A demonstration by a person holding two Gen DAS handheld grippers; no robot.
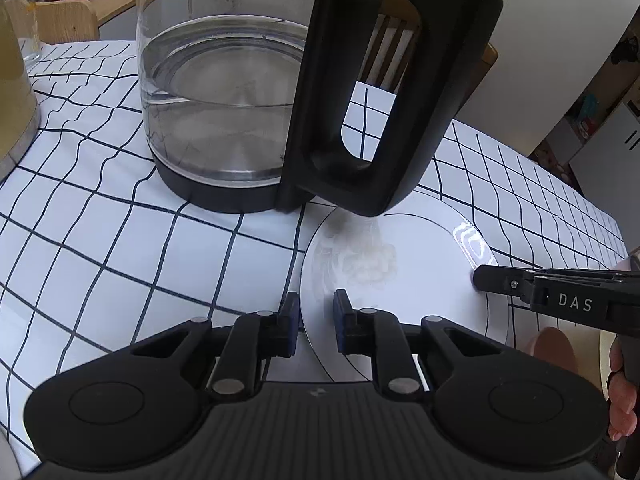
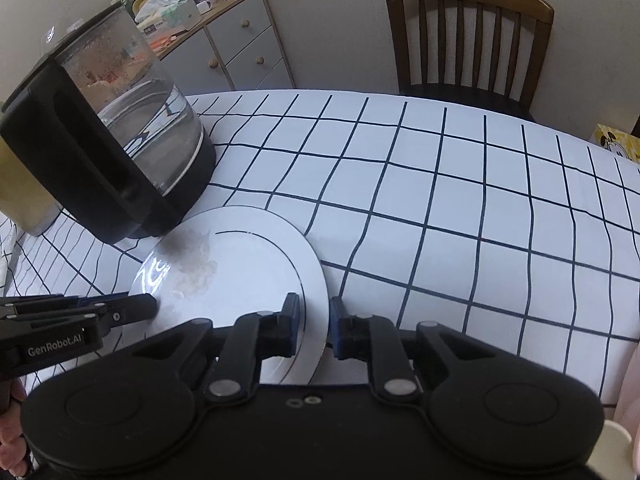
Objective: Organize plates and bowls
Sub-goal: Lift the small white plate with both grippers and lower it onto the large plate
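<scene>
A white plate (image 1: 420, 280) (image 2: 240, 272) with a thin dark ring lies on the checked tablecloth, a faint smear (image 1: 368, 260) on its middle. My left gripper (image 1: 315, 308) straddles the plate's left rim, one pad outside the edge and one on the plate, jaws narrow and closed on the rim. In the right wrist view the left gripper (image 2: 154, 306) reaches in from the left. My right gripper (image 2: 315, 316) clamps the opposite rim the same way, and in the left wrist view the right gripper (image 1: 478, 278) touches the rim.
A glass kettle (image 1: 224, 120) (image 2: 132, 128) with a black handle stands just behind the plate, its handle overhanging the far rim. A yellowish container (image 1: 12, 100) stands at far left. A wooden chair (image 2: 468, 36) and a grey cabinet (image 2: 240, 48) are beyond the table.
</scene>
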